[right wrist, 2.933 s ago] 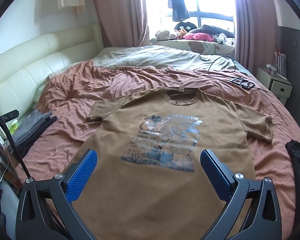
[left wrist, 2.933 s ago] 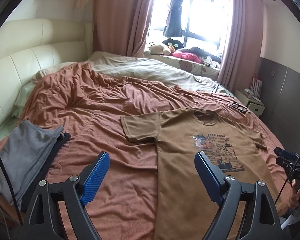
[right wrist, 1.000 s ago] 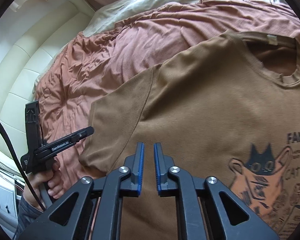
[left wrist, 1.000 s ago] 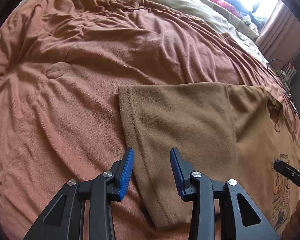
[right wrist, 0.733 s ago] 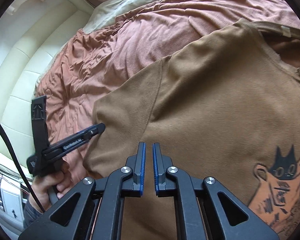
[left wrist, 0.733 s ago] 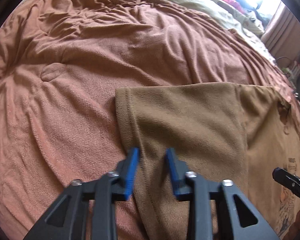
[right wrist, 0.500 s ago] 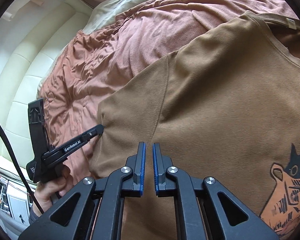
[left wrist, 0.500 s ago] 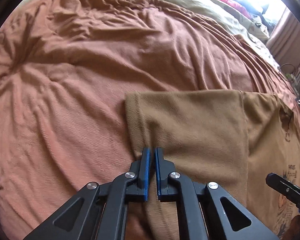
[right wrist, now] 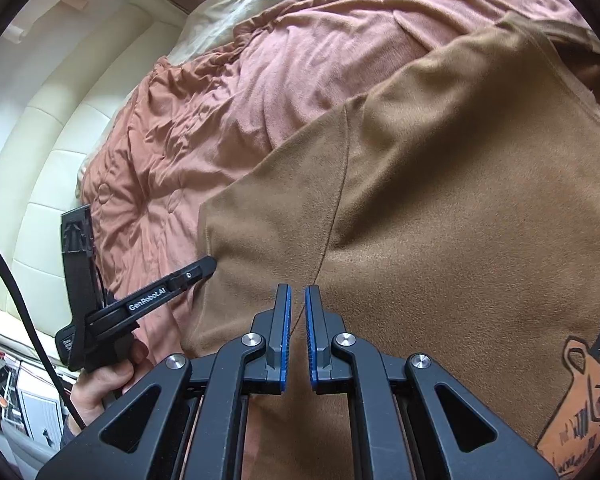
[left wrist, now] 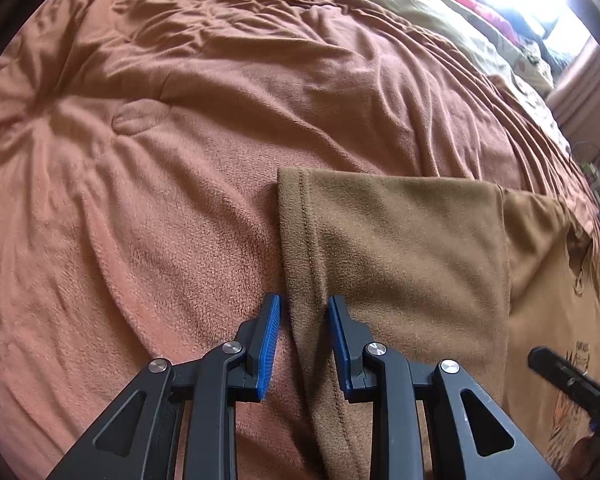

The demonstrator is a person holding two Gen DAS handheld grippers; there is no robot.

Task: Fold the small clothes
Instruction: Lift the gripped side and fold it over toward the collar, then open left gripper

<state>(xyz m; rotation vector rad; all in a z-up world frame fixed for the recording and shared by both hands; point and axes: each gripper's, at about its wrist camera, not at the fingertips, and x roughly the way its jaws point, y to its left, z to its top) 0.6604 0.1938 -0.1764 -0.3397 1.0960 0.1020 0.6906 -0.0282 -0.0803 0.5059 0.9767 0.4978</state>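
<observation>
We find the shirt (right wrist: 460,200) lying flat, print up, on the bed (left wrist: 180,140), filling the right half of the right wrist view. Its sleeve (left wrist: 400,248) runs across the left wrist view from centre to right, long axis level in the frame, with the cuff hem (left wrist: 300,248) crossing it from mid-frame down to the bottom edge.

The left tool (left wrist: 303,340) straddles that hem low in the frame: one pad over the bedcover to the left, the other over the sleeve to the right. Its jaws have just been opening. They stand partly apart with the hem between them, and we see no pad pressing on the cloth.

The right tool (right wrist: 296,332) sits closed, pads nearly meeting, nothing seen between them. It hangs over the armpit end of the sleeve seam (right wrist: 336,200), which climbs from the tool toward the upper centre of the frame.

In our judgement the left tool is the nearer to the cuff, and the sleeve would fold rightward across the seam onto the body. The hem must be re-gripped first.
</observation>
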